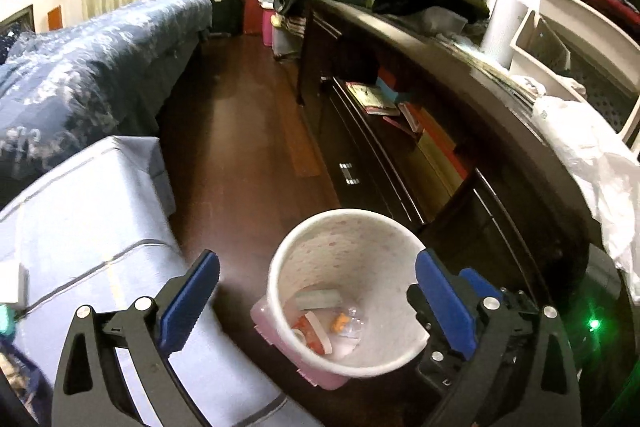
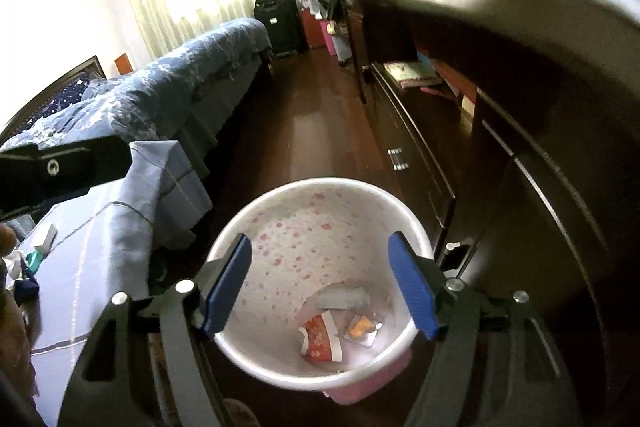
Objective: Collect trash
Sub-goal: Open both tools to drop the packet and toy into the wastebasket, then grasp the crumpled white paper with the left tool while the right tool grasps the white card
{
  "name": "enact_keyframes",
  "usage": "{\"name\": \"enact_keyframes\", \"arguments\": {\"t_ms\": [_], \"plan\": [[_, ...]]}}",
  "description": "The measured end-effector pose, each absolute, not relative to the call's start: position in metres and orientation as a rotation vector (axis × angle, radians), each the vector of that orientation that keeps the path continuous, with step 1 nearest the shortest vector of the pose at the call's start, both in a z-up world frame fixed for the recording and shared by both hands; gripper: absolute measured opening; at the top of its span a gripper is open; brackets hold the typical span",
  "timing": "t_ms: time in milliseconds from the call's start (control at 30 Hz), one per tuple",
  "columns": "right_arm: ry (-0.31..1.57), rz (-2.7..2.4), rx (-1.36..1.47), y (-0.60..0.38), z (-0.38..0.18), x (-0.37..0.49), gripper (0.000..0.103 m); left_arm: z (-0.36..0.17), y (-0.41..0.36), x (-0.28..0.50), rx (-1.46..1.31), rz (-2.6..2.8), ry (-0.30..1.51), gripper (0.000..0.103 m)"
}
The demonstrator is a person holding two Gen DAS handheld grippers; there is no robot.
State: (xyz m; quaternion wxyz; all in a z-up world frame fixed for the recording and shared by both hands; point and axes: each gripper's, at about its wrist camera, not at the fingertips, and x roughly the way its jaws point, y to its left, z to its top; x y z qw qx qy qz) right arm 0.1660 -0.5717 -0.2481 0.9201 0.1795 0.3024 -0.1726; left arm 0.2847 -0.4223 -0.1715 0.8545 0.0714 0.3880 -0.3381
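Note:
A white waste bin (image 1: pixel 348 214) with pink flower print stands on the dark wooden floor, on a pink base. At its bottom lie a red and white wrapper (image 1: pixel 310 333), an orange packet in clear plastic (image 1: pixel 342 323) and a pale green piece (image 1: pixel 318 299). My left gripper (image 1: pixel 316 259) hangs over the bin, open, with nothing between its blue pads. In the right wrist view the bin (image 2: pixel 320 183) fills the middle, with the wrapper (image 2: pixel 320 341) and orange packet (image 2: pixel 360 327) inside. My right gripper (image 2: pixel 319 242) is above the bin's mouth, open and holding nothing.
A table under a pale blue cloth (image 1: pixel 80 227) stands left of the bin. A long dark cabinet (image 1: pixel 400 167) with books runs along the right, a white plastic bag (image 1: pixel 580 163) on top. A bed with a blue cover (image 1: pixel 80 75) lies beyond the table.

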Motion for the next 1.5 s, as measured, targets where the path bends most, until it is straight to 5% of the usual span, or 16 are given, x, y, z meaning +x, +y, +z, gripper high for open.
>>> {"name": "enact_keyframes", "arguments": {"t_ms": [533, 1000, 1500], "plan": [[0.599, -0.128, 0.250, -0.446, -0.187, 0.153, 0.088, -0.120, -0.239, 0.268, 0.030, -0.436, 0.706, 0.099], [0.629, 0.157, 0.017, -0.289, -0.166, 0.198, 0.089, -0.188, -0.014, 0.358, -0.203, 0.147, 0.810, 0.099], [0.782, 0.194, -0.012, -0.231, -0.158, 0.328, 0.093, -0.224, 0.000, 0.428, -0.276, 0.109, 0.890, 0.099]]}}
